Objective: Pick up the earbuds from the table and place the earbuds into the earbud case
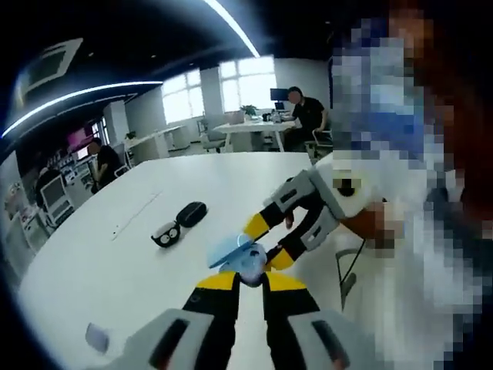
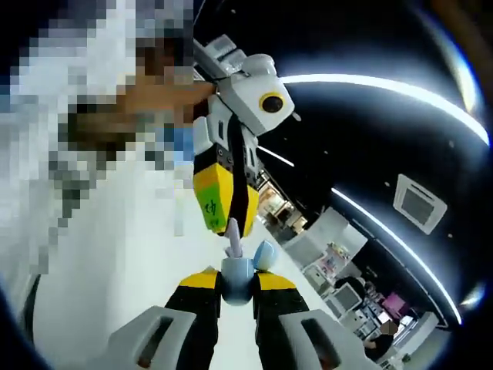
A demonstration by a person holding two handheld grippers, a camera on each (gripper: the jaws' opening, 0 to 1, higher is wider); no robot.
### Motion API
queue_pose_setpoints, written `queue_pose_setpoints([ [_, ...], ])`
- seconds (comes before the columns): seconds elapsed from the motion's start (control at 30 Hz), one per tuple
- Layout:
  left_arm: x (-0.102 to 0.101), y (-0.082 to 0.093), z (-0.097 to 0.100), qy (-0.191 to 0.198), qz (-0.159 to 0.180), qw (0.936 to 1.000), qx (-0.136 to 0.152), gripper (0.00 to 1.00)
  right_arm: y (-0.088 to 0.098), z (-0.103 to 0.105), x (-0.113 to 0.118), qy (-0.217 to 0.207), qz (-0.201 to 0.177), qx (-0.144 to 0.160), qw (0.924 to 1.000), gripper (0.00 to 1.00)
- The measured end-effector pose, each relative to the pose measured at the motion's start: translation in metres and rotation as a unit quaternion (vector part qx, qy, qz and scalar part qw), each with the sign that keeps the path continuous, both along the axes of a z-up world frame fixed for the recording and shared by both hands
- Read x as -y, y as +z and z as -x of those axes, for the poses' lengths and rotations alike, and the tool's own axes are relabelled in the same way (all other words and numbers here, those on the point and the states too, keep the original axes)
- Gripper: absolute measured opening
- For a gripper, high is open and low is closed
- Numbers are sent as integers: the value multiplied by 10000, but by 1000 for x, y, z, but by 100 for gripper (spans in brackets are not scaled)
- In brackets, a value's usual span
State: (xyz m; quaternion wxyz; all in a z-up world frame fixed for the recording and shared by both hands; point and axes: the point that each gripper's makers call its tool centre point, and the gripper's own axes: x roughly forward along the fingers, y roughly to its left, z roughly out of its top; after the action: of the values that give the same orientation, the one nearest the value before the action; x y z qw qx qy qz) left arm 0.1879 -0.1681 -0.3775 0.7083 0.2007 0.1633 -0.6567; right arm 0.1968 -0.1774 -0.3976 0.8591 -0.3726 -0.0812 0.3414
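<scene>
Left gripper (image 1: 250,279) is seen closed on a white earbud (image 2: 231,236), stem pinched between nearly touching jaws, over the earbud case (image 2: 237,276). Whether bud and case touch cannot be told. The light-blue case, lid open, is clamped in the right gripper (image 2: 236,280), jaws narrowly apart, above the white table (image 1: 115,270). Two black items (image 1: 191,213) are left on the table.
</scene>
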Motion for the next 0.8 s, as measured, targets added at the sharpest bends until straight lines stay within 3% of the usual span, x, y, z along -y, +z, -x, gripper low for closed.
queue_pose_setpoints([
  [0.33, 2, -4, 1, 75, -38, 9996, -270, 14, 1, 5, -8, 14, 319, 244, 9992, 15],
  [0.53, 4, -7, 2, 36, -91, 9998, -190, 14, -1, 5, -10, -12, 479, 286, 9984, 15],
  [0.8, 7, -8, -5, 308, 179, 9962, -788, 15, 0, 1, -8, 85, 140, 100, 9998, 15],
])
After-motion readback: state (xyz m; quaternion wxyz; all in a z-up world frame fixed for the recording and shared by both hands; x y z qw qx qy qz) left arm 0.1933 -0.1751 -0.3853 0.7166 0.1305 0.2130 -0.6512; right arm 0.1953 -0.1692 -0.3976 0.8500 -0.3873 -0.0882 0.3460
